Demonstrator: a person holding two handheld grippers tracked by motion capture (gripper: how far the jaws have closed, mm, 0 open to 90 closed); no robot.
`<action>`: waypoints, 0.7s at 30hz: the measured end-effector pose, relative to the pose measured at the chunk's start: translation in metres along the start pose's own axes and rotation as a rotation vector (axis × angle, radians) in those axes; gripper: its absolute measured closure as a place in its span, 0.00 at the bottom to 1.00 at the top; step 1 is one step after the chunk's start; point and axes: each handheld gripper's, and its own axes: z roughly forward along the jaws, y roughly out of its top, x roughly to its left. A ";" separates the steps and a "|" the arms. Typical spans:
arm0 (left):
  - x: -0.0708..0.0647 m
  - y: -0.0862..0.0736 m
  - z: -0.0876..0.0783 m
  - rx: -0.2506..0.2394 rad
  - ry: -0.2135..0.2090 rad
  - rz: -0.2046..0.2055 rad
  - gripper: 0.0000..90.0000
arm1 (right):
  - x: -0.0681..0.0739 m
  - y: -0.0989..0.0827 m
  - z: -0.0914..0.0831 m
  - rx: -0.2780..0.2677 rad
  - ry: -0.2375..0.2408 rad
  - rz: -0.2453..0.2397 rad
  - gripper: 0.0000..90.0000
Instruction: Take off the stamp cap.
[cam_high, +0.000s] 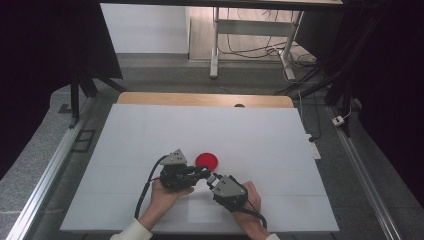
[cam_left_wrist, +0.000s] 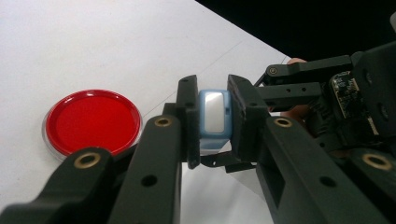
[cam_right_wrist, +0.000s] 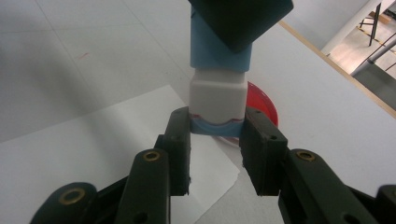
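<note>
- Nearest the camera in the high view, two hands in white sleeves are coming in over the near edge of the white table (cam_high: 150, 130), each holding a black gripper.
- Sitting at the near centre of the table, the right gripper (cam_right_wrist: 215, 135) is pointing up and to the left, with its jaws drawn in on the lower, blue end of a small blue-and-white container (cam_right_wrist: 218, 93); the pads are pressing on that end just below the white middle section.
- Just left of it, the left gripper (cam_left_wrist: 214, 119) is pointing right, with its jaws closed tight on the light-blue upper part of the same container, which is facing its camera with a shiny pale panel.
- Both grippers are meeting tip to tip, so the container is being held between them just above the table, near its centre and on the near side.
- Under the container a white paper sheet (cam_right_wrist: 140, 135) is lying flat on the table.
- Just beyond the gripper tips, a round red dish with a clear rim (cam_high: 207, 160) is resting on the table, apart from both grippers.
- Farther off, the wooden far edge of the table and a desk frame with cables on the floor are showing.
</note>
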 end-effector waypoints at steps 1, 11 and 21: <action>0.000 0.000 0.000 0.000 0.000 0.000 0.84 | 0.000 0.000 0.000 0.000 -0.003 -0.002 0.71; 0.000 -0.001 0.000 -0.008 0.003 -0.007 0.84 | 0.001 0.000 -0.001 0.000 -0.012 0.003 0.72; 0.000 -0.001 0.000 -0.007 0.001 -0.008 0.84 | 0.001 -0.001 -0.001 0.000 -0.005 -0.003 0.72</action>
